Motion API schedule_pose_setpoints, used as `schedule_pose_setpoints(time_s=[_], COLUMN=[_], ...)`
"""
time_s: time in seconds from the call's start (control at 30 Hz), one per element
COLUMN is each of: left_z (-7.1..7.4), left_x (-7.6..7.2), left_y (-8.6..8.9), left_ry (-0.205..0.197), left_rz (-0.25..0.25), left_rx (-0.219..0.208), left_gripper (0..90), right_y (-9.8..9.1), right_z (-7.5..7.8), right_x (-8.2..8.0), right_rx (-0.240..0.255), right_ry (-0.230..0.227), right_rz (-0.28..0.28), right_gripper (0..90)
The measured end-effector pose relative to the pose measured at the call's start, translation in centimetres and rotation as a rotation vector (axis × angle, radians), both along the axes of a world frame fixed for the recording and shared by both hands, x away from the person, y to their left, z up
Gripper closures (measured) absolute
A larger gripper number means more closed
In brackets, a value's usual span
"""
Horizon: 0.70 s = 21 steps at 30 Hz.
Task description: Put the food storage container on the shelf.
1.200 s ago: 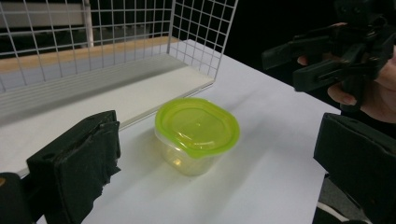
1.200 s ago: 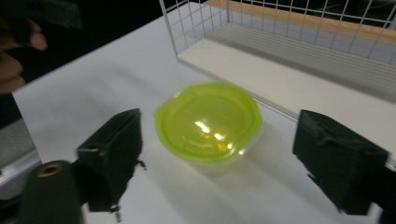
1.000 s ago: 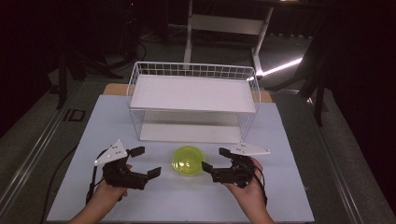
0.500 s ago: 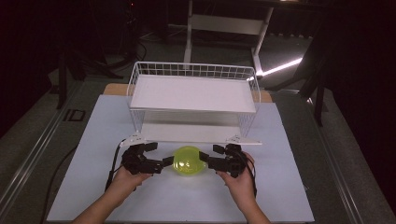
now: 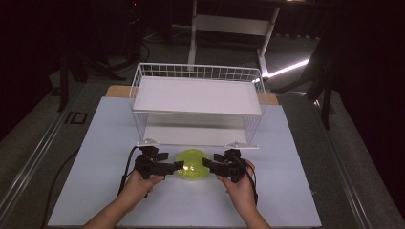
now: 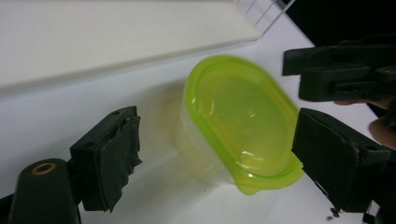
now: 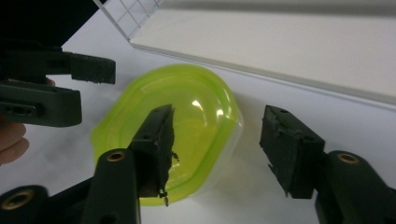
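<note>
Two grippers are flanking a green-lidded container (image 5: 191, 164) on the white table (image 5: 296, 143).
The left gripper (image 5: 173, 166) and right gripper (image 5: 208, 165) are both gaping wide, seemingly not touching it, before the wire rack (image 5: 198, 95).

The tub (image 5: 191, 164) is clear plastic under a glossy, see-through lime-green plastic lid (image 6: 243, 116) that catches highlights. The rack (image 5: 198, 107) is thin white-coated wire, with smooth matt white shelves (image 5: 198, 95). The table (image 5: 95, 143) has a matt, pale, smooth top. Both grippers (image 5: 177, 165) (image 5: 206, 163) are matt black plastic; their jaw pads (image 7: 161, 140) look like rough, frayed black foam.
</note>
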<state>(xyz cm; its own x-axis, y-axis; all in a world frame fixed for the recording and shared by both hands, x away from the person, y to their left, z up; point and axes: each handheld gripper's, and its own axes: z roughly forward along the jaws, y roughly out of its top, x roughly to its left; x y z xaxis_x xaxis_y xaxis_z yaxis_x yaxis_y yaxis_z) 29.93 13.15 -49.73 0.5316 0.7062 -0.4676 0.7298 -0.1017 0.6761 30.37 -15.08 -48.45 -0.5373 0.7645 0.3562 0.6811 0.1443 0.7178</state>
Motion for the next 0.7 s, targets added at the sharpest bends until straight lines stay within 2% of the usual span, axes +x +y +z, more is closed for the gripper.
schedule_pose_setpoints(time_s=[0.13, 0.23, 0.3, 0.37, 0.4, 0.43, 0.47, 0.5, 0.57, 0.63, 0.7], left_z=[-0.6, -0.9, -1.1, -1.2, -1.1, -1.1, -1.0, -0.9, -0.8, -0.8, -0.8], left_x=[0.0, -0.1, -0.1, -0.2, -0.2, -0.2, -0.3, -0.3, -0.3, -0.4, -0.6], left_y=[-0.4, -0.3, -0.4, -0.3, -0.2, -0.2, -0.2, -0.1, 0.2, 0.4, 0.4], left_ry=[0.052, 0.089, 0.085, 0.090, 0.092, 0.092, 0.092, 0.088, 0.087, 0.107, 0.095], left_rz=[-0.008, -0.011, -0.015, -0.023, -0.027, -0.027, -0.031, -0.030, -0.020, -0.004, -0.006], left_rx=[0.002, -0.041, -0.032, -0.041, -0.044, -0.044, -0.050, -0.056, -0.062, -0.072, -0.062], left_gripper=[26.0, 36.0, 41.5, 49.0, 52.1, 58.6, 58.6, 65.3, 70.0, 72.5, 73.0], right_y=[-0.7, -0.8, -0.8, -0.7, -0.7, -0.7, -0.6, -0.3, -0.1, 0.1, 0.2], right_z=[-0.6, -1.0, -1.2, -1.2, -1.2, -1.2, -1.1, -1.0, -0.9, -0.8, -0.7], right_x=[0.3, 0.4, 0.4, 0.4, 0.3, 0.3, 0.2, 0.1, 0.0, -0.1, -0.3], right_rx=[0.026, 0.040, 0.058, 0.070, 0.072, 0.072, 0.074, 0.069, 0.063, 0.070, 0.086], right_ry=[0.052, 0.093, 0.124, 0.145, 0.142, 0.142, 0.144, 0.153, 0.154, 0.161, 0.167], right_rz=[-0.031, -0.025, -0.025, -0.016, -0.016, -0.016, -0.015, -0.015, -0.016, -0.019, -0.018], right_gripper=[49.2, 55.4, 61.6, 66.4, 70.2, 70.2, 71.2, 75.0, 76.3, 77.2, 78.0])
